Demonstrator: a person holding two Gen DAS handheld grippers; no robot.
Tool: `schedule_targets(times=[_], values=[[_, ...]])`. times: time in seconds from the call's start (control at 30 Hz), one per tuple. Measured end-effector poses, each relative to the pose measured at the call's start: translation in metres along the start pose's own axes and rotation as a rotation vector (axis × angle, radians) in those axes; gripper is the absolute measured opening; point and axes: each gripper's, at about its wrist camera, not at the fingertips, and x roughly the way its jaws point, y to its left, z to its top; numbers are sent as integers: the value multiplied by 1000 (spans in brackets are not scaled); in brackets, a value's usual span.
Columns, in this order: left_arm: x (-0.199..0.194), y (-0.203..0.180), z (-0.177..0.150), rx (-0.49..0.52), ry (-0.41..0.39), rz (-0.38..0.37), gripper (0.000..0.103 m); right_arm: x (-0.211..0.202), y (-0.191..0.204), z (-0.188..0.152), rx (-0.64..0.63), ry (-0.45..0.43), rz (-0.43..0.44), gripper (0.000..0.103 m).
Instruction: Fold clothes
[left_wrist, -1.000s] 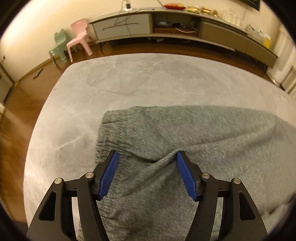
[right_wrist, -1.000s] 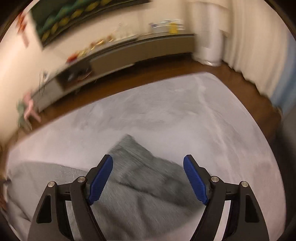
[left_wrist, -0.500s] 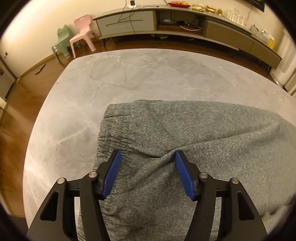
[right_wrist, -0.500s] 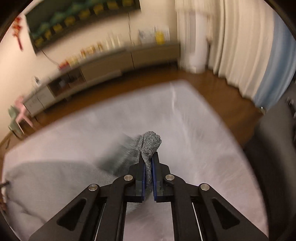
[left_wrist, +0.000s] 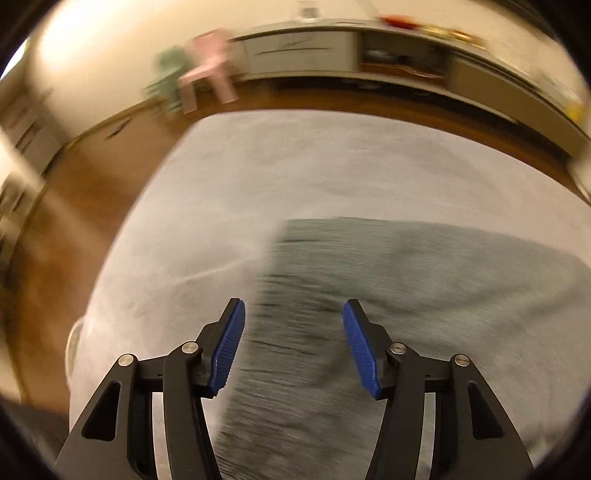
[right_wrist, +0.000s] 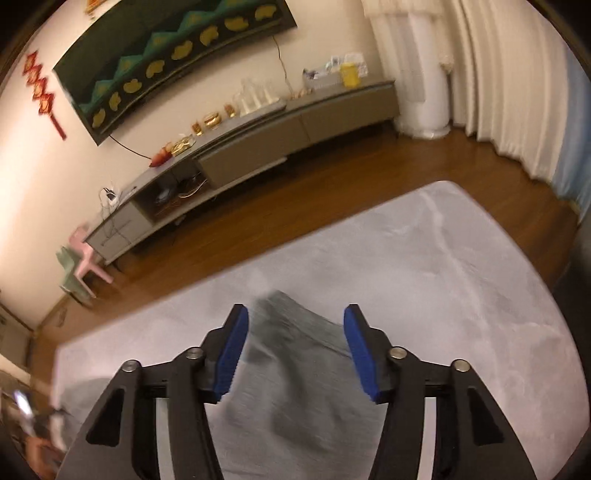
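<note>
A grey knitted garment (left_wrist: 424, 288) lies on a light grey marble-look table (left_wrist: 295, 166). My left gripper (left_wrist: 293, 345) is open above the garment's left edge, with blue pads; the view is motion-blurred. In the right wrist view the garment (right_wrist: 295, 369) shows a corner pointing away, below and between the fingers. My right gripper (right_wrist: 295, 350) is open and holds nothing.
The table (right_wrist: 461, 295) ends at a curved edge over a brown wooden floor (right_wrist: 332, 192). A long TV cabinet (right_wrist: 277, 129) stands by the wall. A pink chair (left_wrist: 210, 62) and a green chair (left_wrist: 170, 81) stand at the back left. White curtains (right_wrist: 517, 92) hang on the right.
My right gripper was shut on a bunch of the garment half a second ago and has opened, dropping it. My left gripper has shifted left toward the garment's edge, still open.
</note>
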Motion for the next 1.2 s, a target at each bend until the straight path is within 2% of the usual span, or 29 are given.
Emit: schedule_targets(times=[0.1,0.2,0.3,0.37,0.47,0.53,0.6,0.63,0.67,0.77,0.93,1.03,1.2], values=[[-4,-40,-9,161,2,-46,58,29,2,-23,-141,51,-60,56],[9,-55,-10,210,12,11,60,64,13,-35,-295,111,-94,55],[17,-37,-2,126,27,30,62,93,15,-43,-409,170,-160,48],[22,-20,2,63,28,77,62,94,-1,-34,-377,182,-253,47],[27,6,4,-35,30,144,62,78,-18,-43,-360,227,-328,48],[25,11,4,-60,27,151,61,65,-27,-52,-359,259,-362,48],[19,11,3,-58,24,127,60,52,-37,-62,-357,290,-395,48],[15,11,2,-55,19,98,60,43,-37,-65,-360,280,-397,48],[12,10,0,-48,16,79,60,31,-28,-65,-367,233,-369,48],[5,10,-3,-22,19,46,60,25,3,-56,-356,185,-254,50],[24,21,-5,-23,69,61,62,62,8,-43,-318,194,-255,50],[28,27,-1,-43,57,31,63,84,11,-35,-296,199,-257,51],[41,26,22,-71,-13,60,64,121,16,-22,-258,208,-258,58]])
